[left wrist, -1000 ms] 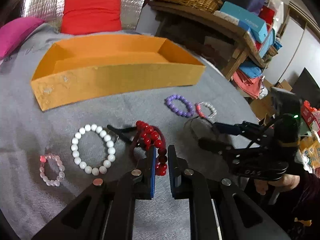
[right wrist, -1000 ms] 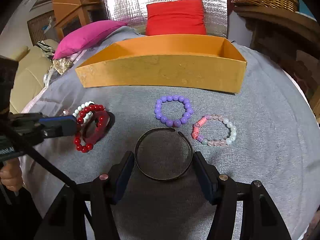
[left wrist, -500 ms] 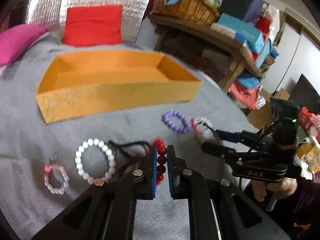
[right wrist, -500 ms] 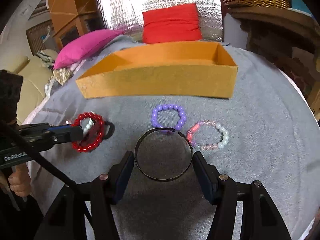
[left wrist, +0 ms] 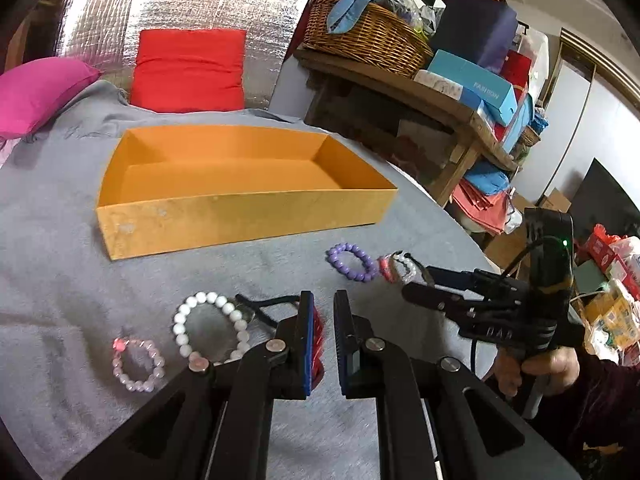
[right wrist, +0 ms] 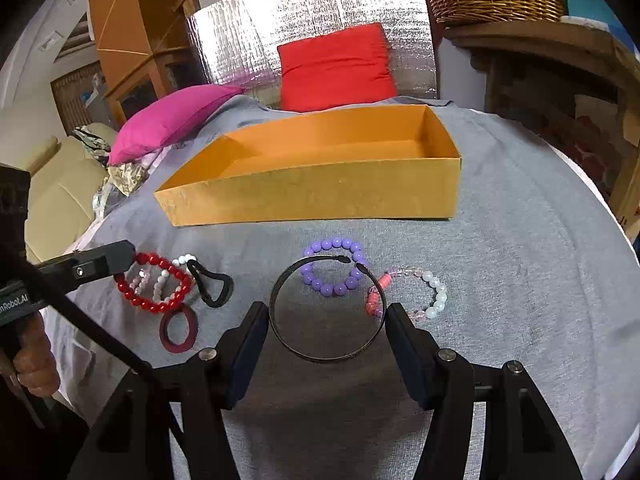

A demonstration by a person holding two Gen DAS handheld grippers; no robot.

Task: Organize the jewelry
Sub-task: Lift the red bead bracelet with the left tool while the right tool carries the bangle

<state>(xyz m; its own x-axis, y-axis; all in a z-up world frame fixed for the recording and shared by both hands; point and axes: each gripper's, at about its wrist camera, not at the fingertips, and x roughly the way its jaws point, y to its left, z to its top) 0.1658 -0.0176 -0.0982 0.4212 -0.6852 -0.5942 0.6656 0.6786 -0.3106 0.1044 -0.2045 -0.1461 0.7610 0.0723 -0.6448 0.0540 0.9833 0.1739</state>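
Item 1: orange box [right wrist: 312, 196], open-topped, nothing visible inside, at 12 o'clock on the grey-covered counter [right wrist: 520, 280]; presumably the destination for the pieces.

Item 2: dark metal cuff bangle [right wrist: 326, 312], lifted above the cloth with its open gap turned toward the box. The right hand-held gripper [right wrist: 326, 344] holds it across its full width, fingers spread wide and pressing its two sides (a rigid hoop is best squeezed across the diameter).

Item 3: red bead bracelet [right wrist: 154, 284], at 9 o'clock in the right wrist view, hanging from the tip of the left hand-held gripper [left wrist: 322, 340], whose fingers are pinched close on the strand; it looks raised, since beads on the cloth show through its loop.

Item 4: purple bead bracelet [right wrist: 334, 266], flat at 12 o'clock just beyond the bangle, short of the box.

Item 5: pink-and-clear bead bracelet [right wrist: 408, 294], flat at 2 o'clock beside the right finger.

Item 6: white bead bracelet [left wrist: 212, 326] and pale pink bracelet [left wrist: 138, 364], lying near each other at 10 o'clock of the left gripper.

Item 7: black loop [right wrist: 210, 284] and dark red ring [right wrist: 179, 330], lying beside the red bracelet.

Status (judged): two pieces in grip, nothing boxed yet.
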